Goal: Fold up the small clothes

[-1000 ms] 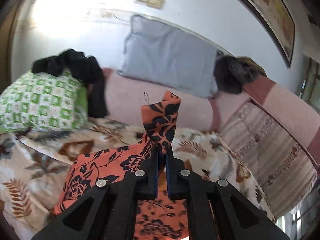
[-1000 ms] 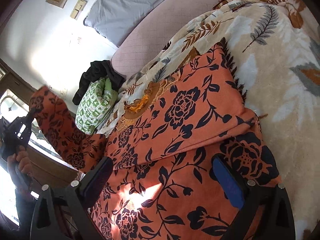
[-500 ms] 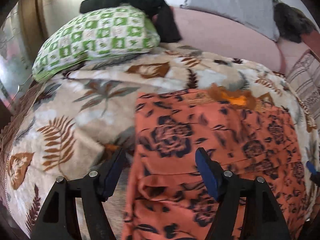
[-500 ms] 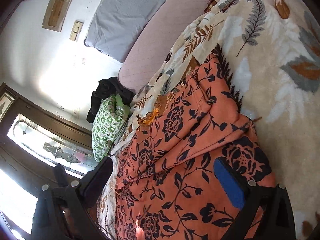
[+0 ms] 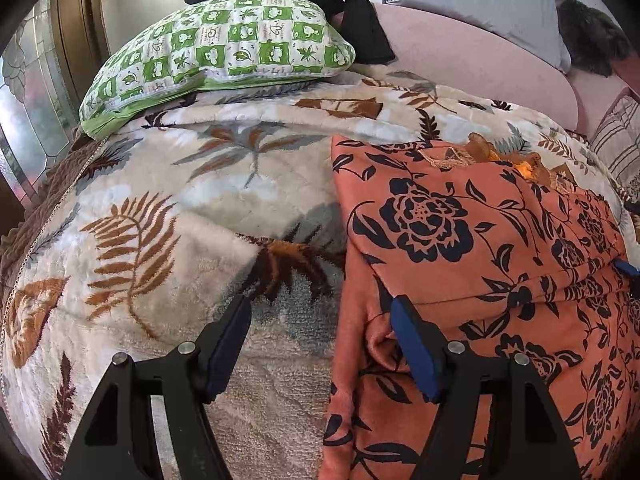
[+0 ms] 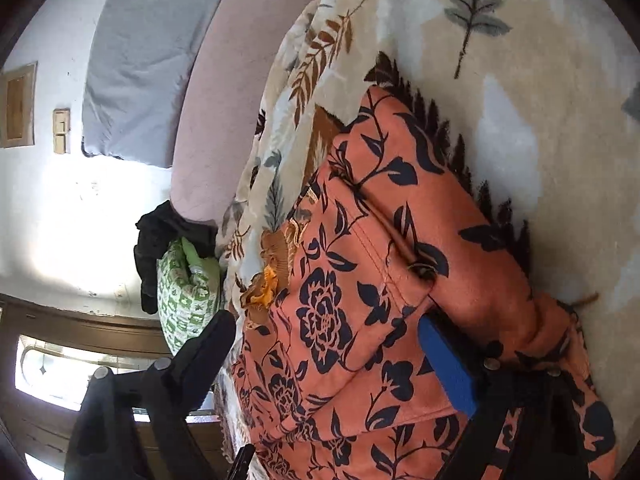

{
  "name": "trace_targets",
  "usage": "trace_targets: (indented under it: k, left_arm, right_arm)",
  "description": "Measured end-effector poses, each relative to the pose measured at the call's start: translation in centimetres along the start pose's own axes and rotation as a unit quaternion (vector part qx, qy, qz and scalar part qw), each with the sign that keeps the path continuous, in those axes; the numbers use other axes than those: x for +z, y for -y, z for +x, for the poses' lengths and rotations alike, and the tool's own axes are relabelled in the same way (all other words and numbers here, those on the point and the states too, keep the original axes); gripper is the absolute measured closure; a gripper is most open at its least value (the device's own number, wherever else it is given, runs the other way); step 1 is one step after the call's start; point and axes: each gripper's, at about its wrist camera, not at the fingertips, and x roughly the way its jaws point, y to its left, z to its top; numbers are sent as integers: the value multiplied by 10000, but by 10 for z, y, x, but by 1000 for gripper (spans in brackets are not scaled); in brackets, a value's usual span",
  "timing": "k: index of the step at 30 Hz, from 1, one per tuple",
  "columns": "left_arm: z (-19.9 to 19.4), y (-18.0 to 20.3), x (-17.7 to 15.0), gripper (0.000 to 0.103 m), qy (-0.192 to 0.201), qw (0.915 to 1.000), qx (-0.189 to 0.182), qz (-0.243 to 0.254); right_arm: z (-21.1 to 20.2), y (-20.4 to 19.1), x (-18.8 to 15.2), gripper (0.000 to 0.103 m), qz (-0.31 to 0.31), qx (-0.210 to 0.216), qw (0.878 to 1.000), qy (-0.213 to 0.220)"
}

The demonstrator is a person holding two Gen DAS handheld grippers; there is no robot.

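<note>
Orange floral garment (image 5: 480,240) (partly folded) on blanket (image 5: 160,220); both grippers low over it, jaws spread.

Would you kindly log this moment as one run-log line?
left gripper: open, astride garment edge | right gripper: open, over garment | garment: partly folded on blanket
</note>
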Motion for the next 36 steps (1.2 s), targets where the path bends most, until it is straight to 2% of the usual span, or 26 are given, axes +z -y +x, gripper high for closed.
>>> trace_targets:
  k: [2,3,4,5,8,11,13,14,17,19,22,24,25,28,30,34,36]
  left_arm:
    - [2,-1,0,30,-36,10000,17,-36]
    - [2,-2,0,30,-51,10000,11,-70]
    - [1,-3,0,30,-44,9999,-20,-103]
    - [1,-4,0,30,-36,9999,-25,-102]
    - [-1,-8,-1,30,-15,9999,45,-143]
    - [-6,-14,-1,30,24,9996,28,-298]
    - [-9,-13,0,30,68,9994,13,-325]
    - [-11,-11,1,30,82,9995,-14,-316]
    - [-21,0,2,30,130,9996,-161,-177]
    - [-32,11,3,30,274,9992,-297,29]
    - [-35,29,8,30,349,9981,-336,371]
    - [-25,34,11,30,236,9984,-290,433]
    - [-18,35,10,30,172,9985,-286,436]
    - [8,34,5,30,-149,9982,-104,570]
    - [16,28,-1,26,-209,9982,-176,525]
    - [19,18,-4,22,-243,9988,-300,310]
    - [19,17,-4,21,-238,9987,-338,306]
  right_arm:
    - [7,1,5,34,16,-342,9994,46]
    - [9,0,6,62,-34,-446,9990,21]
    - [11,0,7,83,-118,-514,9986,-56]
    - [11,-2,7,98,-190,-582,9981,-65]
    - [-9,-30,-2,98,-799,-547,9951,204]
    - [-43,-59,-30,98,-1527,-536,9852,560]
    - [-48,-51,-49,98,-1672,-643,9824,534]
    - [-44,-40,-55,96,-1732,-898,9795,499]
    - [-20,-6,-46,95,-1622,-1408,9765,158]
    - [-24,3,-44,92,-1402,-1154,9831,232]
    - [-39,-8,-44,69,-1775,-1281,9745,499]
    - [-46,-10,-38,28,-1786,-1177,9754,527]
    - [-51,-11,-35,27,-1732,-1100,9766,650]
    - [-60,-15,-24,27,-1610,-650,9828,628]
    - [-62,-21,-16,27,-1663,-561,9828,582]
    - [-33,-38,3,29,-1988,-754,9770,178]
    - [-10,-46,8,30,-2373,-1240,9634,-122]
